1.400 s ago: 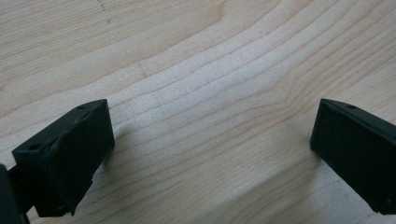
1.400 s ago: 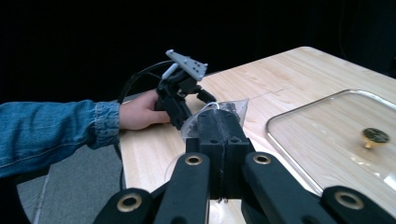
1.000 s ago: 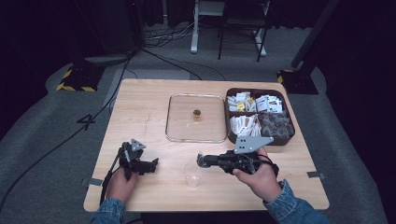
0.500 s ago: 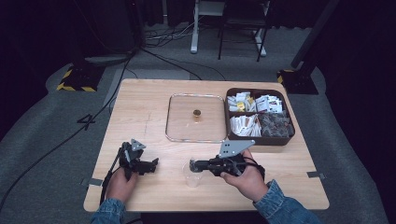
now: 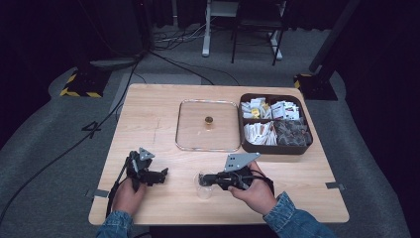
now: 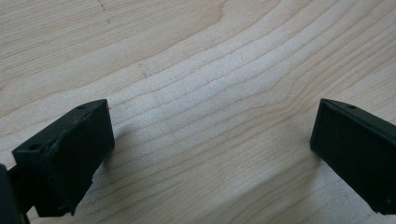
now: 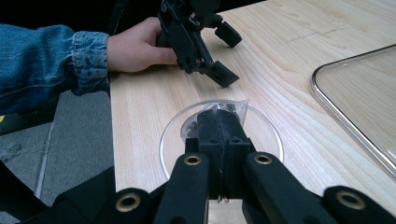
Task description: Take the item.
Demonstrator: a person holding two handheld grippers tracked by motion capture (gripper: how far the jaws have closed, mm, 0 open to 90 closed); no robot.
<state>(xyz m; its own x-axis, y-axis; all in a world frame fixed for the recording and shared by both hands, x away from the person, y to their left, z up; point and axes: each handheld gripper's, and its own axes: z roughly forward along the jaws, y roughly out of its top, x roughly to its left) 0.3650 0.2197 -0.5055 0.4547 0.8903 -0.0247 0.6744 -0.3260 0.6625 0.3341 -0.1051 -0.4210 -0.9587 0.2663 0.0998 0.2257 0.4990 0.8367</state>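
Observation:
A clear plastic cup (image 5: pixel 204 190) stands near the table's front edge, and its round rim (image 7: pixel 268 135) circles my right gripper's jaws. My right gripper (image 5: pixel 202 179) (image 7: pixel 218 116) is over the cup's mouth, shut on a small clear packet (image 7: pixel 237 106) whose corner sticks out past the jaw tips. What the packet holds is too small to tell. My left gripper (image 5: pixel 162 175) (image 6: pixel 212 135) rests on the wood at the front left, open with nothing between its jaws. The left gripper (image 7: pixel 227 56) and the hand holding it also show beyond the cup.
A clear square lid (image 5: pixel 190 134) with a small gold knob (image 5: pixel 209 120) lies at mid-table; its edge (image 7: pixel 355 116) is close to the right of the cup. A brown compartment box (image 5: pixel 275 148) of sachets sits at the back right. The table's front edge is near both hands.
My right gripper has moved left and slightly nearer, from beside the cup to over its mouth, with the packet in it. The left gripper has stayed put.

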